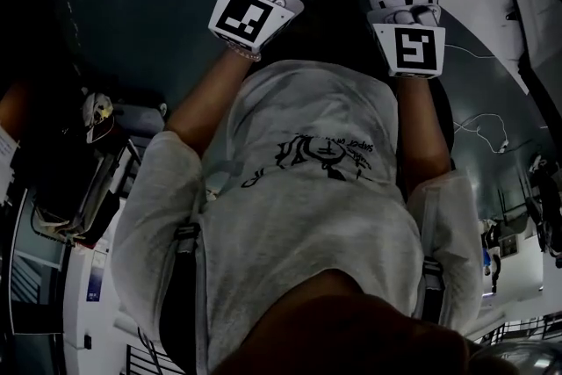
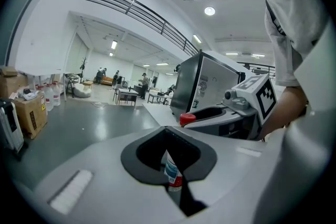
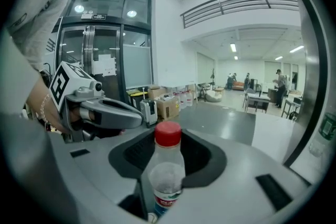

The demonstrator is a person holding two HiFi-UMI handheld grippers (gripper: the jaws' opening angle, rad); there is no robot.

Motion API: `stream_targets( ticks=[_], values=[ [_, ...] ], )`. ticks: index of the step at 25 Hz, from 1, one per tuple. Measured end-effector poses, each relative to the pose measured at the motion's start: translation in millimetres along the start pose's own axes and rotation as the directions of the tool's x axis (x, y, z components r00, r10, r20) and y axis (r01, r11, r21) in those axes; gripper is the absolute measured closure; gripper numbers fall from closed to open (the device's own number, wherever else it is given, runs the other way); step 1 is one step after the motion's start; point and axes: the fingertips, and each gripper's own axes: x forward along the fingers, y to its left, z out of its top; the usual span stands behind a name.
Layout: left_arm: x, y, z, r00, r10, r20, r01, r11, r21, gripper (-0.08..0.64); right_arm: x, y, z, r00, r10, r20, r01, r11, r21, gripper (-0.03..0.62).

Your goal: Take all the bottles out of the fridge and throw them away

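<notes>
Holds one bottle in each gripper.

Grips with the right gripper (image 3: 169, 150) a clear plastic bottle with a red screw cap (image 3: 167, 176) and a red, white and blue label. Holds it upright, with the body pinched between jaws set wide. Shows the neck and cap standing above the dark recess in the jaws.

Grips with the left gripper (image 2: 169, 147) a second plastic bottle with a blue, white and red label (image 2: 172, 171). Shows only the labelled band of it, in the slot between the jaws. Presses on both sides of that band, with the jaws parted just to the bottle's width. Gives no sight of this bottle's cap or base.

Carries both grippers side by side, close together but not touching, out in front of a light grey T-shirt (image 1: 307, 215). Turns the marker cubes (image 1: 250, 20) towards the head camera.

Stands near a tall silver-grey fridge (image 2: 207, 84), beyond the right gripper in the left gripper view. Stands on a glossy grey floor (image 2: 89, 123), with brown cardboard boxes (image 2: 29, 113) and large clear water jugs (image 2: 50, 96) by the far wall, well apart from both grippers.
</notes>
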Motion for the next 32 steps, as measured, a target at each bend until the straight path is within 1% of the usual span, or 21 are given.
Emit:
stream_targets(
  ticks=[2,6,11,18,21,27,32],
  values=[
    [1.9,2.2,-8.8,1.0,0.0,-0.003,0.0,1.0,0.002,0.552,3.9,0.8,-6.4,1.0,0.006,0.004,-0.006,1.0,-0.007,0.437],
    [2.2,9.8,-25.3,0.999,0.029,-0.041,-0.031,0.999,-0.037,0.552,14.6,3.3,-22.1,1.0,0.019,0.01,-0.019,1.0,-0.011,0.436],
    [6.4,16.3,-46.4,0.998,0.045,-0.045,-0.047,0.998,-0.044,0.552,26.9,2.9,-42.0,0.999,0.024,0.028,-0.025,1.0,0.007,0.436],
    [14.5,27.1,-81.0,0.997,0.052,-0.061,-0.055,0.997,-0.048,0.552,47.5,5.9,-75.8,0.999,0.034,0.02,-0.035,0.999,0.03,0.436],
    [18.6,29.7,-96.5,0.996,0.059,-0.07,-0.063,0.997,-0.053,0.552,53.5,9.0,-93.0,0.999,0.046,0.018,-0.046,0.998,0.032,0.436],
    [27.9,38.7,-126.4,0.995,0.061,-0.075,-0.066,0.996,-0.065,0.552,71.9,8.2,-121.6,0.999,0.04,0.01,-0.04,0.999,0.033,0.436],
    [32.2,46.5,-151.1,0.994,0.059,-0.09,-0.064,0.996,-0.058,0.552,84.7,9.0,-140.8,0.999,0.035,0.006,-0.035,0.999,0.028,0.437]
  ],
)
